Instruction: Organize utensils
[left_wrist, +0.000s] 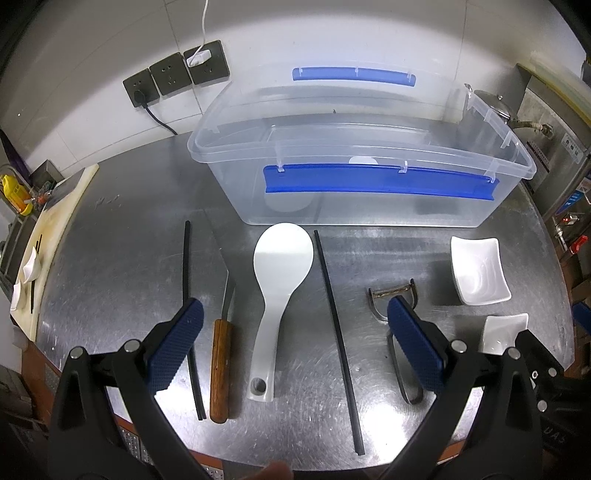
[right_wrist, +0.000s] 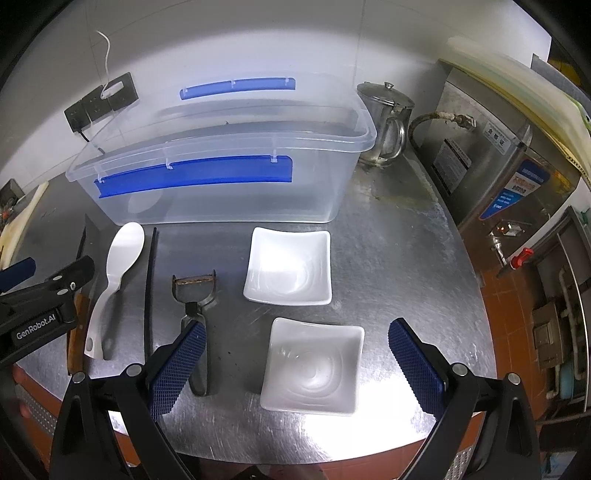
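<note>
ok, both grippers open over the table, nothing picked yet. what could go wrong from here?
1. The chopsticks are thin and lie flat on the steel table; the left gripper may slip off or fail to get under them.
2. The knife lies close beside the rice paddle; grabbing one could nudge the other.
3. The two dishes are smooth and glossy, and the near one sits close to the table edge; the right gripper might push it off.

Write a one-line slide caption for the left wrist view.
Open left gripper hovers over rice paddle, knife, chopsticks and peeler before a clear bin.
</note>
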